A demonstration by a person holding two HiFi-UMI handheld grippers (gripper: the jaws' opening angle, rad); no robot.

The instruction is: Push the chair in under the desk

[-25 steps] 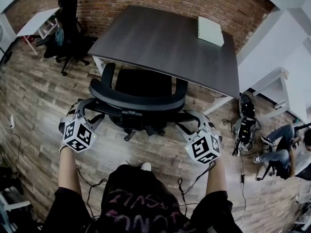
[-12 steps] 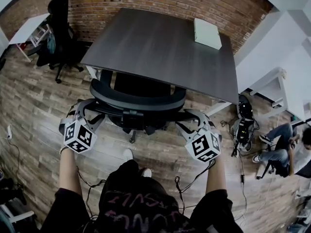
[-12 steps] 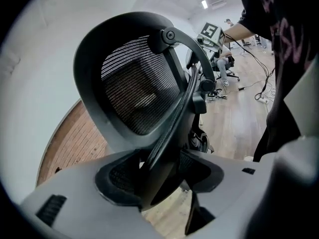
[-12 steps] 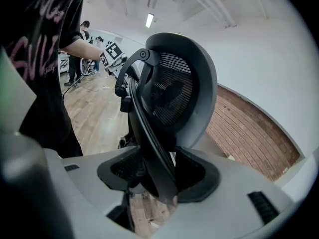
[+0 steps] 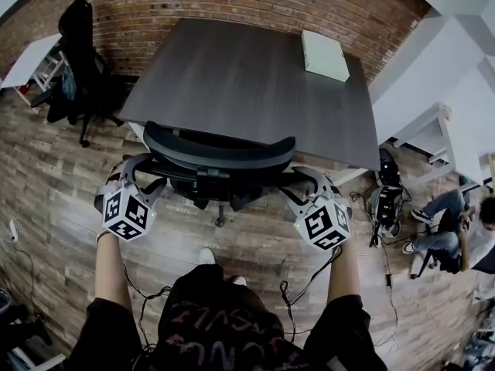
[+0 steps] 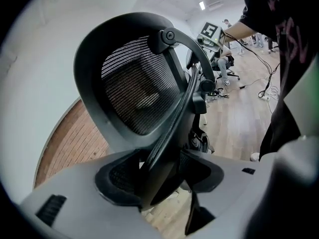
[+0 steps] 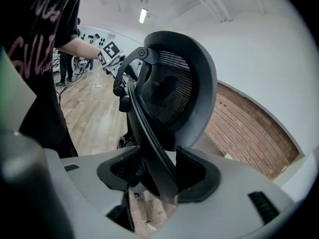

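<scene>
In the head view the chair (image 5: 219, 154) stands at the near edge of the desk (image 5: 247, 83). Its seat is hidden beneath the dark desktop, and its curved backrest lies along that near edge. The left gripper (image 5: 151, 178) meets the left end of the backrest frame and the right gripper (image 5: 295, 185) meets the right end, each held on an outstretched arm. A pale box (image 5: 325, 55) lies near the desk's far right corner, beside the brick wall (image 5: 232, 2). A second black chair (image 5: 77, 49) stands off the desk's left edge on the wooden floor (image 5: 46, 184), next to a white table (image 5: 29, 62). A seated person (image 5: 452, 234) is at the picture's right edge. In the left gripper view the left gripper (image 6: 158, 177) has its two dark pads clamped on the black side rim of the chair (image 6: 135, 86). The mesh back rises above them, and the other gripper's marker cube shows past the top of the frame. In the right gripper view the right gripper (image 7: 153, 177) is likewise clamped on the opposite side rim of the chair (image 7: 174, 86), the rim passing straight between the pads, with the brick wall (image 7: 249, 131) behind it.
</scene>
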